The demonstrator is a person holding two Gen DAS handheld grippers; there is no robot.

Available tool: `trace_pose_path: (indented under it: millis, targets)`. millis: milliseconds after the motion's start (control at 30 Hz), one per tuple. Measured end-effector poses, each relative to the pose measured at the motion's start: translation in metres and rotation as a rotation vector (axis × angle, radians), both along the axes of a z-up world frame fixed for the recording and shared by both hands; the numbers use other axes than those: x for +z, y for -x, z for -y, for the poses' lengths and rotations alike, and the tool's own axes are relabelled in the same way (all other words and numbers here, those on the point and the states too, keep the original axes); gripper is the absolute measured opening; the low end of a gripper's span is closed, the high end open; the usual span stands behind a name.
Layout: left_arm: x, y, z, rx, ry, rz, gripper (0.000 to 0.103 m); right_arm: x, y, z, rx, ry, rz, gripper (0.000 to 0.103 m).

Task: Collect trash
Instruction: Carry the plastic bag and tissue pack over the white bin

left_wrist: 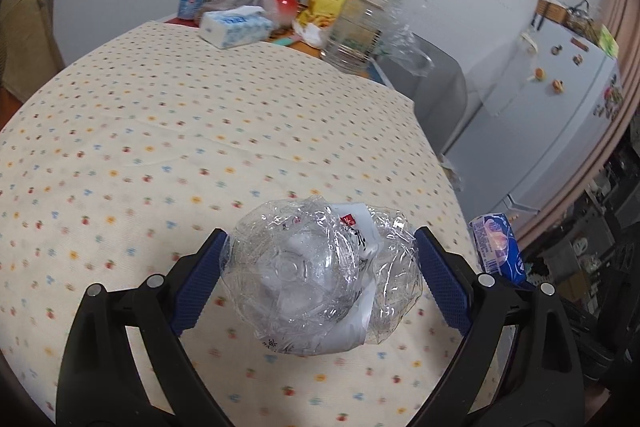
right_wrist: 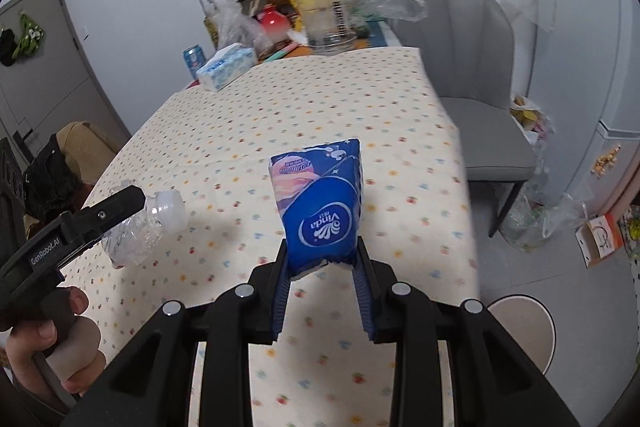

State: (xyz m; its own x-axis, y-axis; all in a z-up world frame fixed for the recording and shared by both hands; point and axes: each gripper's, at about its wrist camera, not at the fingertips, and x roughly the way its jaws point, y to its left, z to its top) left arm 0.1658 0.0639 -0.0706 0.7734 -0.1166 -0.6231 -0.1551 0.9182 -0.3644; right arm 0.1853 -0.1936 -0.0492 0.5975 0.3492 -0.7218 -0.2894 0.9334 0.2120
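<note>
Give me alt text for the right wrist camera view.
The right tool grips a blue tissue pack above a dotted tablecloth. At left, the left tool holds a crushed clear bottle; clutter crowds the table's far end.

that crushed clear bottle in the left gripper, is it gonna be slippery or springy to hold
Probably light and springy: the crushed clear bottle is crumpled thin plastic and looks empty, so it may push back against the left gripper. Its glossy, creased skin could slide on the pads. Set down, the white cap end and rounded body might let it roll.
</note>
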Motion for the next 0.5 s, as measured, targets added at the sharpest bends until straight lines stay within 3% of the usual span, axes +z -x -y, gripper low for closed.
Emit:
trace_pose_path:
  millis: [500]
  targets:
    - [0.009,-0.036,0.127,-0.224,-0.043,0.005,0.092,-0.006,0.015,0.137,-0.224,-0.002,0.004,0.031]
